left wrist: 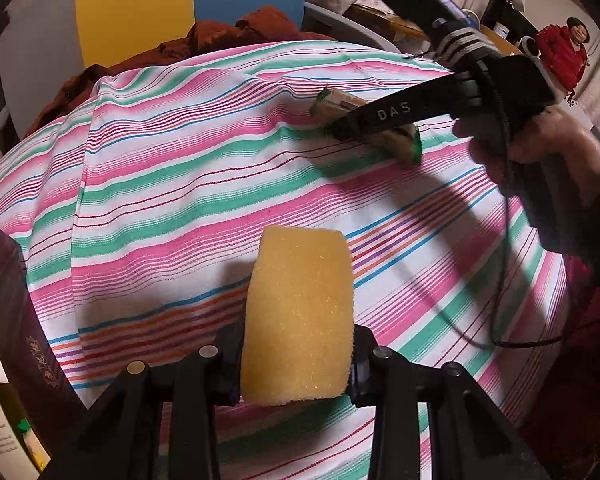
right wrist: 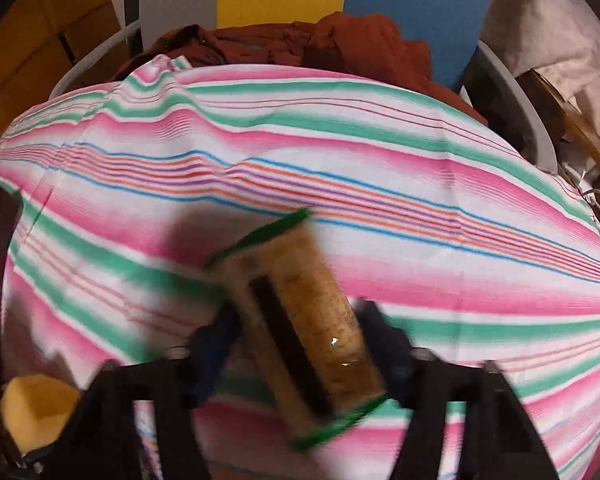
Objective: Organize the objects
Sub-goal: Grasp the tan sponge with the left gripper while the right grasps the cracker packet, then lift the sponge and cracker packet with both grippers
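Left gripper point(left wrist: 296, 364), low at the center of its own view, was clamped on a yellow sponge point(left wrist: 298, 316), the block standing upright between the two fingers and rising to mid-frame above a striped cloth point(left wrist: 180, 184). Right gripper point(right wrist: 300, 332), at the bottom center of its wrist view, held a green-edged scouring pad point(right wrist: 300, 320), squeezed between the closed-in fingers and tilted from upper left to lower right; that view was blurred, so finer detail of the hold could not be made out. From the left view the same pad point(left wrist: 364, 124) showed at the upper right, partly hidden behind a black finger of the right gripper point(left wrist: 364, 120), with a hand point(left wrist: 540, 148) gripping the handle at the right edge and a cable hanging below it. The yellow sponge also appeared at the lower left corner of the right view point(right wrist: 32, 404). Pink, green and blue stripes of the cloth filled the middle of both frames. A rust-red garment point(right wrist: 340, 44) lay bunched at the top center, beyond the cloth's far edge. A dark book point(left wrist: 28, 320) stood at the lower left of the left view.
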Demonstrator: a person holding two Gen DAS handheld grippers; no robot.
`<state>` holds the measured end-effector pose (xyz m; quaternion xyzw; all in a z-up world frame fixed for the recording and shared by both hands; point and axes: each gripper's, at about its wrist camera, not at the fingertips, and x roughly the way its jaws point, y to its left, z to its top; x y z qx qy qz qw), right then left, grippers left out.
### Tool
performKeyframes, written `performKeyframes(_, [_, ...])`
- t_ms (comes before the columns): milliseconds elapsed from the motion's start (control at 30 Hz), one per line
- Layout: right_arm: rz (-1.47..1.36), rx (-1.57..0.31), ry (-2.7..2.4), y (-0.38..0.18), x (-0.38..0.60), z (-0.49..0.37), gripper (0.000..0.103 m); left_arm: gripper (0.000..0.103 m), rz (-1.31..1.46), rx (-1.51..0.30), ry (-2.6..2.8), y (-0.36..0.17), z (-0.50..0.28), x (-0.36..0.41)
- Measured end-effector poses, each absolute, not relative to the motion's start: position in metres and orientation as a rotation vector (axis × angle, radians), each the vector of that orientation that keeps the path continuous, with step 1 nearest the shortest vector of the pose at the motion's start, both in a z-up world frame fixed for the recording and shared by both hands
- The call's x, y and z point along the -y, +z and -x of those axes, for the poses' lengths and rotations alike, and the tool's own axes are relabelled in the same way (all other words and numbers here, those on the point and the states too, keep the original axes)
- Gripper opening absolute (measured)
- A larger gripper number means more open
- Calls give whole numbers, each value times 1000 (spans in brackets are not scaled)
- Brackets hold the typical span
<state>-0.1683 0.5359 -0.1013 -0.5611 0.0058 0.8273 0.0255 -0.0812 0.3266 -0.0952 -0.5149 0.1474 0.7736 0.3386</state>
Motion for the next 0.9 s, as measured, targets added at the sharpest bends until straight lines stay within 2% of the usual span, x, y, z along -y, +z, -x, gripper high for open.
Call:
performKeyframes(33, [1755, -14, 2537, -100, -533, 166, 46, 36, 1342, -379, 2016, -96, 82, -327])
performKeyframes(233, [1897, -121, 2424, -97, -505, 132, 46, 37, 1317, -385, 2036, -98, 79, -329])
performKeyframes(433, [1906, -250, 2385, -95, -485, 90, 47, 35, 1290, -414, 2065, -96, 65, -326])
performKeyframes(600, [1830, -311, 2410, -96, -484, 82, 52, 35, 1268, -437, 2064, -96, 52, -321])
performKeyframes(700, [1820, -360, 2450, -96, -485, 81, 66, 35, 1230, -473, 2093, -98, 44, -322])
performKeyframes(900, [1828, -270, 2455, -94, -470, 82, 67, 36, 1213, -479, 2108, -100, 43, -322])
